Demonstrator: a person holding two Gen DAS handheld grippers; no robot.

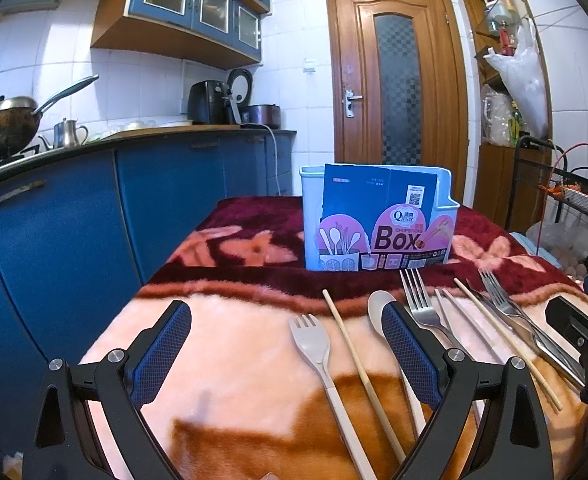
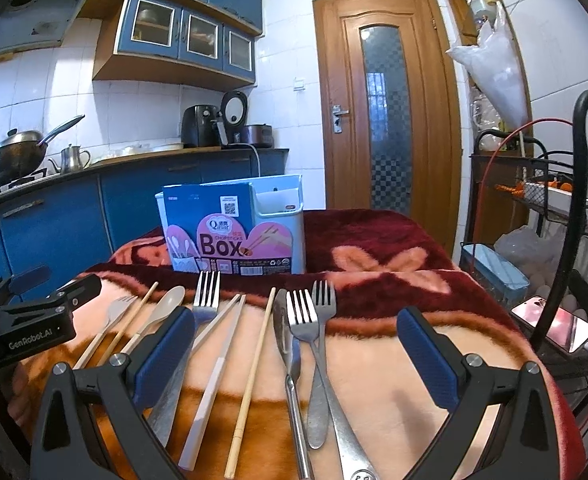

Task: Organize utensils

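Note:
A pale blue chopsticks box (image 1: 378, 220) with a "Box" label stands upright on the blanket; it also shows in the right wrist view (image 2: 234, 228). Utensils lie in a row in front of it: a beige plastic fork (image 1: 314, 348), wooden chopsticks (image 1: 354, 356), a beige spoon (image 1: 378, 312), steel forks (image 2: 306, 320), a knife (image 2: 284, 328) and white-handled chopsticks (image 2: 214, 372). My left gripper (image 1: 286, 344) is open above the beige fork and chopstick. My right gripper (image 2: 296, 350) is open above the steel forks and knife. Neither holds anything.
The table wears a pink and maroon fleece blanket (image 1: 222, 360). Blue kitchen cabinets (image 1: 94, 208) stand at the left with a wok (image 1: 6, 124). A wire rack (image 2: 554, 208) and a phone (image 2: 554, 326) are at the right. A wooden door (image 1: 394, 80) is behind.

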